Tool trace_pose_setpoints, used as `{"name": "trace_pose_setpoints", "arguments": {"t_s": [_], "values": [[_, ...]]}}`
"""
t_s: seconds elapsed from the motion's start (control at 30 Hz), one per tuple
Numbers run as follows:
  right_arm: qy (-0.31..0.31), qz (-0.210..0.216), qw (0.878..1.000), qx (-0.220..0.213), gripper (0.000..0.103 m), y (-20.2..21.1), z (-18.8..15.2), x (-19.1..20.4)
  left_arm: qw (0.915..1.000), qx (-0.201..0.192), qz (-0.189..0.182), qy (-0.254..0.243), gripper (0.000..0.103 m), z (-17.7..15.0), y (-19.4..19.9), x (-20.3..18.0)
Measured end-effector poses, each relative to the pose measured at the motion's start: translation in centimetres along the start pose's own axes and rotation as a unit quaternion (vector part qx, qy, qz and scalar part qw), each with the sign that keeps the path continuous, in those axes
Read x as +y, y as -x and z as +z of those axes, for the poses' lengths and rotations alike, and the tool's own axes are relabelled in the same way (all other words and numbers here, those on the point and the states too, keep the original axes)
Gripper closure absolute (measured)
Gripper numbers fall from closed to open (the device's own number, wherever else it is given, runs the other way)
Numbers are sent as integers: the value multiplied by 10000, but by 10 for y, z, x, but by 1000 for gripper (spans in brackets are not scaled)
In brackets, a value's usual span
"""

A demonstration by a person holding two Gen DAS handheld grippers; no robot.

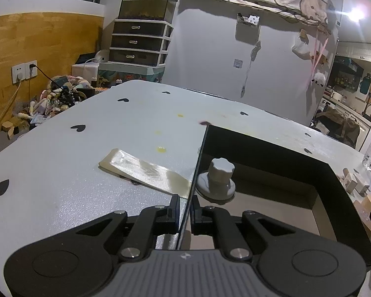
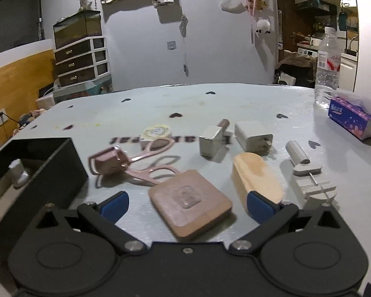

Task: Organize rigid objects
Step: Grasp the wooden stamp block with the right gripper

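Our left claw (image 1: pixel 185 214) clamped on the box (image 1: pixel 272 146) wall, knob (image 1: pixel 216 182) inside, our right claw (image 2: pixel 185 204) spread wide and empty, over the pad (image 2: pixel 189 203) on the bench (image 2: pixel 210 104), beside the curler (image 2: pixel 126 163).

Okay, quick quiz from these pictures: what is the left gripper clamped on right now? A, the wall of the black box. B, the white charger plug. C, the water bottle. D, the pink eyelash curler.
A: in the left wrist view the left gripper has its jaws shut on the thin upright wall of the black box, while the grey knob sits loose inside.
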State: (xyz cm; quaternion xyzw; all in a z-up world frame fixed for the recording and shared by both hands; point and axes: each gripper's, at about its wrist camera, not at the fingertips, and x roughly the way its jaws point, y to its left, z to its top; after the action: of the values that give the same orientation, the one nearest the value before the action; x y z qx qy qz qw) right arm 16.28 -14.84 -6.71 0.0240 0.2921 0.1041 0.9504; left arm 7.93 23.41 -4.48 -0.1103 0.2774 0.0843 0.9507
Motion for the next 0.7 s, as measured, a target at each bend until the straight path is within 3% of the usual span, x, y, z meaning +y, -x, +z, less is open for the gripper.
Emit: {"name": "trace_pose_setpoints", "arguments": {"t_s": [0.2, 0.37, 0.47, 0.6, 0.7], "values": [[729, 319, 9968, -56, 1, -18, 6, 2, 10000, 2, -5, -1, 94, 0, 0, 0], [601, 615, 9952, 462, 4, -41, 12, -2, 10000, 4, -11, 8, 94, 0, 0, 0], [631, 513, 9952, 536, 9, -39, 11, 2, 10000, 3, -29, 24, 94, -1, -2, 0], [644, 948, 9909, 711, 13, -25, 7, 10, 10000, 3, -49, 25, 94, -1, -3, 1], [736, 938, 9901, 735, 17, -22, 5, 18, 10000, 2, -50, 22, 94, -1, -4, 1]]}}
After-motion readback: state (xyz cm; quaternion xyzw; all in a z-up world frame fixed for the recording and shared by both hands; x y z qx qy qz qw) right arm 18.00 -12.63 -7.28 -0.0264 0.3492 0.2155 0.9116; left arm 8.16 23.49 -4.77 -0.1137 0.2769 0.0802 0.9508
